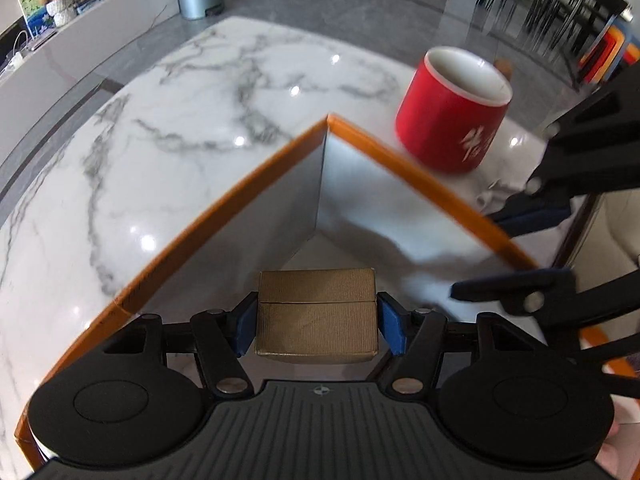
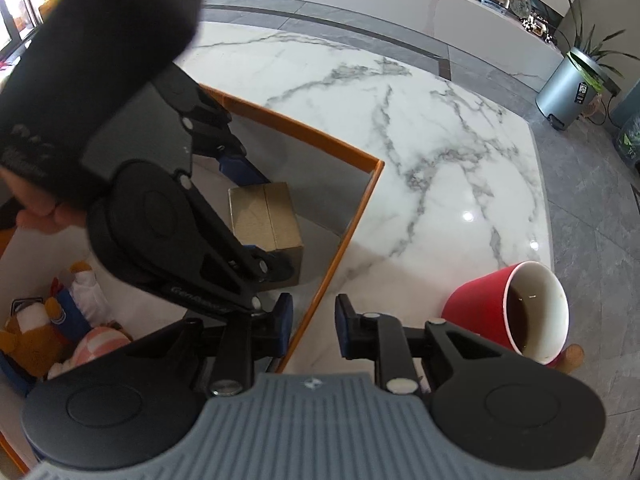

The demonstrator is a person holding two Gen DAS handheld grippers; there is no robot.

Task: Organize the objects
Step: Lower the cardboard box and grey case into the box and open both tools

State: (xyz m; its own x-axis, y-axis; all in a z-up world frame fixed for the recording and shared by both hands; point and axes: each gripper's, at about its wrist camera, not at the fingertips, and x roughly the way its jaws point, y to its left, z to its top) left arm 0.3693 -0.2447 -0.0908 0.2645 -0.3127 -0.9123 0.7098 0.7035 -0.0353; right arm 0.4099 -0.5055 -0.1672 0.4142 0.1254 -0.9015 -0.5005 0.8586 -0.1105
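Left tongs [image 1: 317, 322] clamp the small brown corrugated cardboard box [image 1: 316, 312] inside the orange-rimmed bin [image 1: 224, 208]; right tongs [image 2: 313, 326] stand released astride its rim.

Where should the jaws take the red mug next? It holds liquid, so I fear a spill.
Grip the red mug across its straight outer wall, coming in level from the side: it stands upright on the marble table, dark liquid inside. No handle shows.
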